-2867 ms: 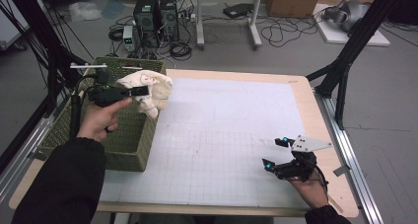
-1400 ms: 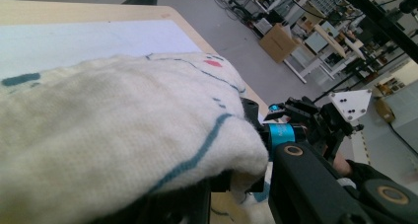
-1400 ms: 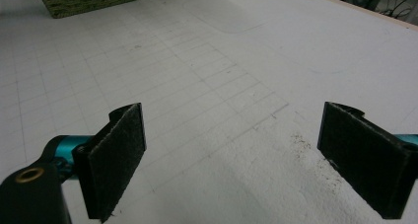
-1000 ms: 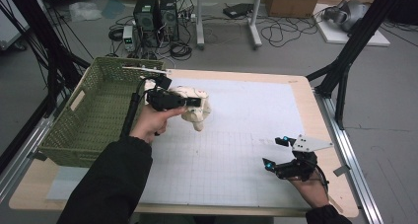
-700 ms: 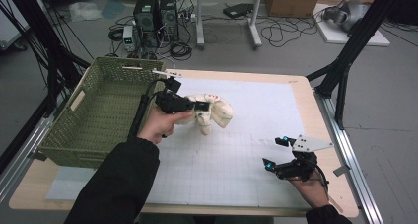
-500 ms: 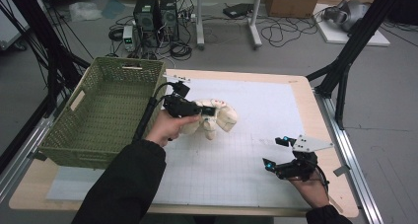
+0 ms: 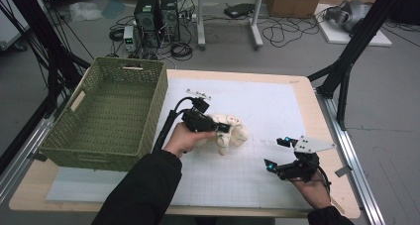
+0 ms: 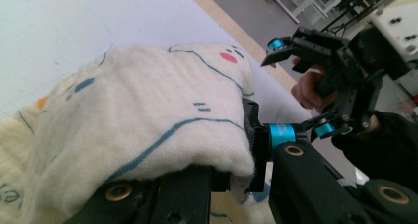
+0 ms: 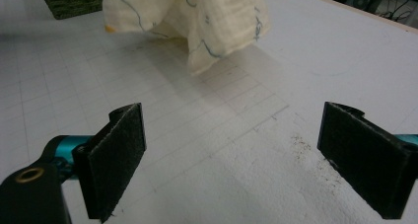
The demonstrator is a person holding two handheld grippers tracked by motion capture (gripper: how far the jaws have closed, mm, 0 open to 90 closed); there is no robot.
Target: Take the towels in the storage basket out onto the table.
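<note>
Cream cotton, printed with blue outlines and small pink and orange marks, makes up the one cloth [image 7: 232, 134] in the scene. It hangs bunched from the left gripper [image 7: 222, 129], whose jaws are clamped together on a fold of it, near the middle of the white gridded mat [image 7: 277, 106]. In the left gripper view the fabric [image 8: 133, 115] drapes over both jaws and hides most of them. Whether its lower edge touches the mat cannot be told; in the right gripper view the cloth [image 9: 197, 17] casts a shadow on the grid just below it.

There are two grippers, one in each hand. The right gripper [image 7: 277, 153] sits at about four o'clock from the cloth, well apart from it, low over the mat near the table's right edge, its jaws standing wide apart with nothing between them. In its own view the two black pads [image 9: 118, 150] frame bare mat.

There is one basket [image 7: 74, 136], woven green with a handle slot in its side, at nine o'clock from the cloth, on the table's left end. Its inside shows nothing but its own woven floor.

One table [image 7: 297, 81], pale wood at the rim, carries everything.
</note>
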